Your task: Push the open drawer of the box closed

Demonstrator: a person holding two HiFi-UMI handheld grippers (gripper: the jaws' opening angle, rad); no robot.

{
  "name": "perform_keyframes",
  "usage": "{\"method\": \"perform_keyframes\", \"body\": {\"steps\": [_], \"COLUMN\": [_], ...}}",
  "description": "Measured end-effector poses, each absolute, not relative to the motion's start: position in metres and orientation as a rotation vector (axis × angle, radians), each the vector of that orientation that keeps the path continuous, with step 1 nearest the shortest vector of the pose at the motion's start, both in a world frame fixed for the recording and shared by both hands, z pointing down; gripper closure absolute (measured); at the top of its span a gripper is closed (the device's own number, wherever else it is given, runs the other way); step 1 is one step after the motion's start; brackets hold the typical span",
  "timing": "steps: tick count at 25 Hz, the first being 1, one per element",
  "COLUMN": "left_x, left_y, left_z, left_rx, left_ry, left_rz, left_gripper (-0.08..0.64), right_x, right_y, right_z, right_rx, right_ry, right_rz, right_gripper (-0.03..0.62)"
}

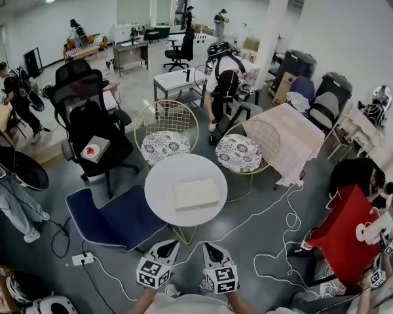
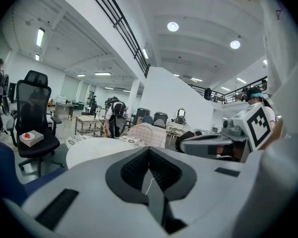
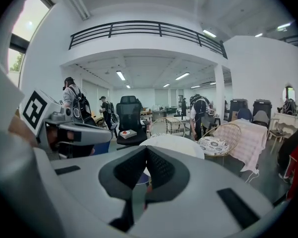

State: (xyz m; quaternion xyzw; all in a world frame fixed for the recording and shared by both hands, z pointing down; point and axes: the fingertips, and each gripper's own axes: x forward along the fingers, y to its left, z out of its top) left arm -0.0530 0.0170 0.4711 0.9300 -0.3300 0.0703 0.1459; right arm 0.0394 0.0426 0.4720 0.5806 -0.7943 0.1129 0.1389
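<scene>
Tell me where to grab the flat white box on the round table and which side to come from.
Probably the near long edge of the box, pinched top to bottom, coming in level from your side of the round table. It lies flat and low near the table's middle, with that edge facing you and nothing standing in front of it.

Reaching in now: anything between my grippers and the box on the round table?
Nothing visible. The white box lies alone on the round table; left gripper and right gripper, both shut, hang before its near edge.
</scene>
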Motion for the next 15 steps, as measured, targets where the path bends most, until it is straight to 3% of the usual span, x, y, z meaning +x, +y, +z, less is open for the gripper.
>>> {"method": "perform_keyframes", "body": {"steps": [15], "left_x": [-0.023], "left_y": [0.015], "left_z": [0.46], "left_rx": [2.687], "left_ry": [-0.975], "left_rz": [0.163], "left_gripper": [0.548], "right_x": [0.082], "right_y": [0.031], "right_z": [0.457], "right_rx": [1.758], "right_ry": [-2.283], "right_rz": [0.32], "right_gripper": [0.577]}}
